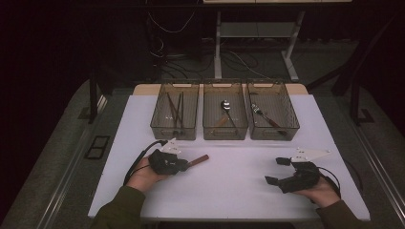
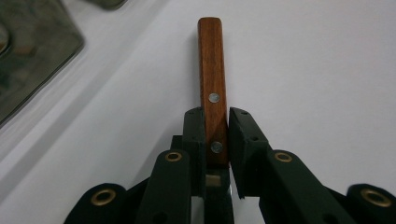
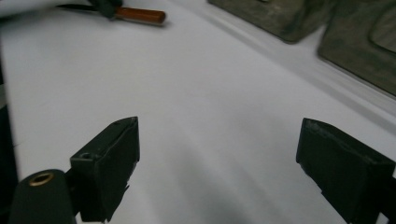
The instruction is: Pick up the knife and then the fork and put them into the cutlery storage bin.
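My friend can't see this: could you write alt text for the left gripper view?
Two black jaws of the left gripper are closed on a brown wooden handle with two metal rivets, which points away over a white table. A grey mesh bin sits at upper left.

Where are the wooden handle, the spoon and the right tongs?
wooden handle [image 2: 212, 70], left gripper view, bare wood beyond the pads
spoon [image 1: 225, 104], high view, bowl, in the middle bin
right tongs [image 3: 218, 163], right gripper view, midway between the fingertips

A wooden-handled utensil [image 2: 213, 88] lies low over the white tabletop [image 1: 229, 181], its reddish-brown handle, set with two metal rivets, pointing toward the trays. Its business end is hidden; the left gripper's [image 2: 216, 135] fingers clamp the handle.
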The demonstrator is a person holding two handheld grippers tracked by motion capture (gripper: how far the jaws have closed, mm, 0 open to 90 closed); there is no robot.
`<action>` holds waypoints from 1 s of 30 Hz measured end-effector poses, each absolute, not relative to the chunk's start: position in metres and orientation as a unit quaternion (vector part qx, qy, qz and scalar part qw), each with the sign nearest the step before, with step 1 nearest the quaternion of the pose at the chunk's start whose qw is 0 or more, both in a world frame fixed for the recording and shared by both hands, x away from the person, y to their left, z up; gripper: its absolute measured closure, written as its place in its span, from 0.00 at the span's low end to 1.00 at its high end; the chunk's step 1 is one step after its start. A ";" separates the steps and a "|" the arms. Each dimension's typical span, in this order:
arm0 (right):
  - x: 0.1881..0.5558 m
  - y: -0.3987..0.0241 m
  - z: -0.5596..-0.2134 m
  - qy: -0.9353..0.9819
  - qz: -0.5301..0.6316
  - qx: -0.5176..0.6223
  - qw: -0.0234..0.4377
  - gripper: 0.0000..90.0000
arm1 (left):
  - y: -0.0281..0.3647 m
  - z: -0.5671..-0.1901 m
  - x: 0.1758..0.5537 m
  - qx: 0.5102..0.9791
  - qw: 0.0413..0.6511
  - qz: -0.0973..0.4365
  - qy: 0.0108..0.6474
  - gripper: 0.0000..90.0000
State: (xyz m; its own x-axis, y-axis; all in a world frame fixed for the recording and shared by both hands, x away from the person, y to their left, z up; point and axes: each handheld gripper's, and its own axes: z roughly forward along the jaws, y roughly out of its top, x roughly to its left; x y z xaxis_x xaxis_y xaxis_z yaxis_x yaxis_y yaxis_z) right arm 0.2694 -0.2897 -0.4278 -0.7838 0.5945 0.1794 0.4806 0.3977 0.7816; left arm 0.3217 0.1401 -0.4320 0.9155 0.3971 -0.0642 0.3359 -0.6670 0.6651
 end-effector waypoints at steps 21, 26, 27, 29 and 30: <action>0.272 -0.243 -0.411 0.899 0.391 0.194 0.024 0.22 | 0.067 -0.408 0.289 0.933 0.357 -0.011 0.039 0.86; 0.277 -0.230 -0.407 0.908 0.384 0.168 0.018 0.22 | 0.051 -0.403 0.290 0.935 0.353 -0.020 0.014 0.86; 0.279 -0.229 -0.407 0.910 0.381 0.161 0.020 0.22 | 0.048 -0.402 0.290 0.935 0.353 -0.021 0.012 0.86; 0.281 -0.224 -0.405 0.912 0.380 0.155 0.014 0.22 | 0.042 -0.400 0.290 0.936 0.352 -0.026 0.002 0.86; 0.282 -0.221 -0.405 0.912 0.380 0.153 0.012 0.22 | 0.039 -0.399 0.290 0.935 0.352 -0.028 -0.001 0.85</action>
